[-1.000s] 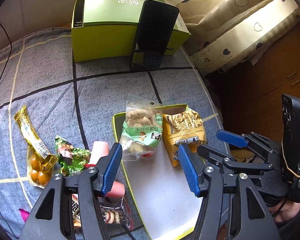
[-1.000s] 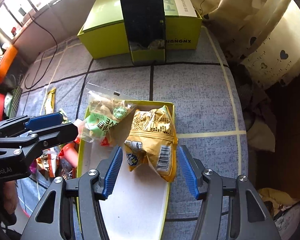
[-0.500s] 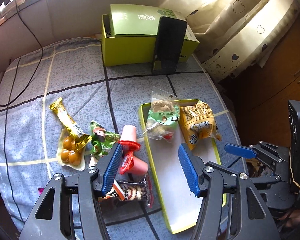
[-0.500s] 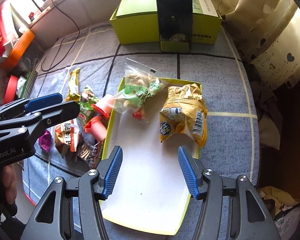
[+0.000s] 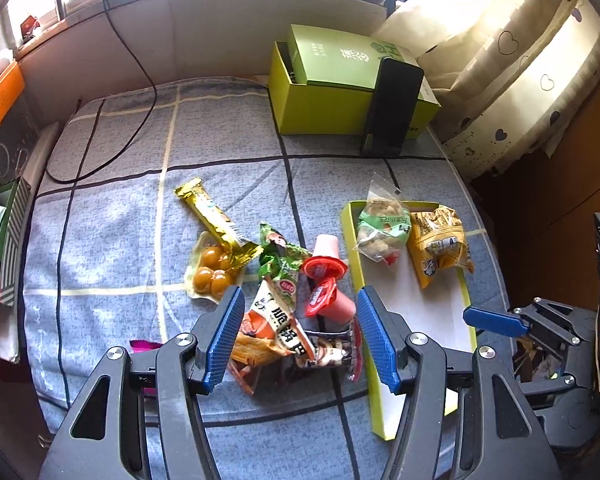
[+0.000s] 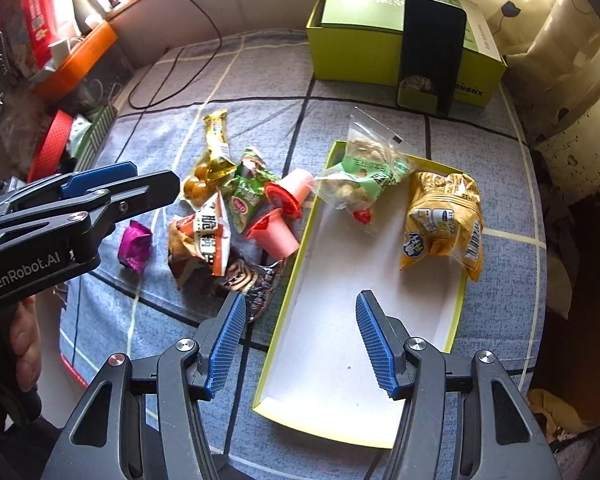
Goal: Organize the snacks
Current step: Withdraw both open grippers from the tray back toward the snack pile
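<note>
A shallow yellow-green tray [image 6: 340, 360] [image 5: 420, 312] lies on the grey checked cloth. At its far end lie a clear-and-green nut bag [image 6: 364, 176] [image 5: 382, 226] and a yellow snack bag [image 6: 444, 216] [image 5: 440, 244]. Left of the tray is a pile: two pink jelly cups [image 5: 326, 280], a green packet [image 6: 246, 196], an orange-white packet [image 5: 272, 320], a dark wrapper [image 6: 252, 280], a gold bar [image 5: 212, 212] and a magenta candy [image 6: 134, 244]. My left gripper [image 5: 299, 294] hangs open above the pile, holding nothing. My right gripper [image 6: 300, 298] hangs open over the tray's near left wall, holding nothing.
A green box [image 5: 340, 92] stands at the back with a dark phone [image 5: 392, 108] leaning on its front. A black cable [image 5: 132, 60] trails across the far left. Curtains [image 5: 520, 60] hang at the right past the table edge. Clutter and an orange box [image 6: 80, 56] sit left.
Both grippers have drawn back from the tray and risen, so more of the table shows. The left one now hangs over the pile. Jaws and snacks are unchanged.
</note>
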Demonstrator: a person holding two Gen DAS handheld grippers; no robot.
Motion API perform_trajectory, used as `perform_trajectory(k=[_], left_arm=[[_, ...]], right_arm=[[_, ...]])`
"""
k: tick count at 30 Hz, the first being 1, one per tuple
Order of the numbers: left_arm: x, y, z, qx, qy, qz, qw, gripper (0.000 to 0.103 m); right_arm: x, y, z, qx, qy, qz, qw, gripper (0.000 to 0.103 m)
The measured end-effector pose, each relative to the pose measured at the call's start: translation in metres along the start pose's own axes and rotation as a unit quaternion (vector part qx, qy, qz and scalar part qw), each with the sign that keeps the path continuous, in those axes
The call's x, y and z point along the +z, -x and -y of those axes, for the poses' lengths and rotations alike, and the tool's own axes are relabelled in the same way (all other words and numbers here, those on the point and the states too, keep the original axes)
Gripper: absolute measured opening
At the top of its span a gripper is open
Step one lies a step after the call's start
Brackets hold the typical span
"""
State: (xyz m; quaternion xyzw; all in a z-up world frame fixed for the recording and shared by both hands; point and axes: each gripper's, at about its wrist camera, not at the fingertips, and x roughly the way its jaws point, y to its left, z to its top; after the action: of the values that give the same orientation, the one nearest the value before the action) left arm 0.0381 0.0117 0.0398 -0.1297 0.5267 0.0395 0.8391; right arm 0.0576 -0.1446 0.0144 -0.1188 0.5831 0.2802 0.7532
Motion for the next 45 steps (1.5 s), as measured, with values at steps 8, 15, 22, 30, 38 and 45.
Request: perform_trajectory(k=[8,15,22,30,38,45], left_arm=[[-0.009,0.015,-0.023,0.003,0.032,0.004,0.9995,0.059],[-0.006,0.023,-0.015,-0.025,0.028,0.007,0.9993,0.059],[-0.002,0.024,0.012,-0.055,-0.001,0.01,0.9985,0.059],[-0.004,0.026,0.004,-0.051,-0.001,0.013,0.9986,0.059],[-0.015,0.031,-0.042,-0.02,0.045,0.019,0.9986,0.059],[-0.03,0.031,-0.088,0.013,0.091,0.016,0.9957,0.059]], right_arm=[[0.002,0.0,-0.024,0.005,0.024,-0.001,1.0,0.057],[0.003,0.007,-0.027,-0.006,0.024,0.003,1.0,0.057],[-0.001,0.028,-0.017,-0.027,0.009,0.018,0.999,0.057],[-0.002,0.031,-0.018,-0.03,0.006,0.02,0.999,0.057],[0.011,0.016,-0.054,-0.014,0.049,0.008,0.999,0.057],[0.029,-0.006,-0.091,0.002,0.095,-0.003,0.995,0.057]])
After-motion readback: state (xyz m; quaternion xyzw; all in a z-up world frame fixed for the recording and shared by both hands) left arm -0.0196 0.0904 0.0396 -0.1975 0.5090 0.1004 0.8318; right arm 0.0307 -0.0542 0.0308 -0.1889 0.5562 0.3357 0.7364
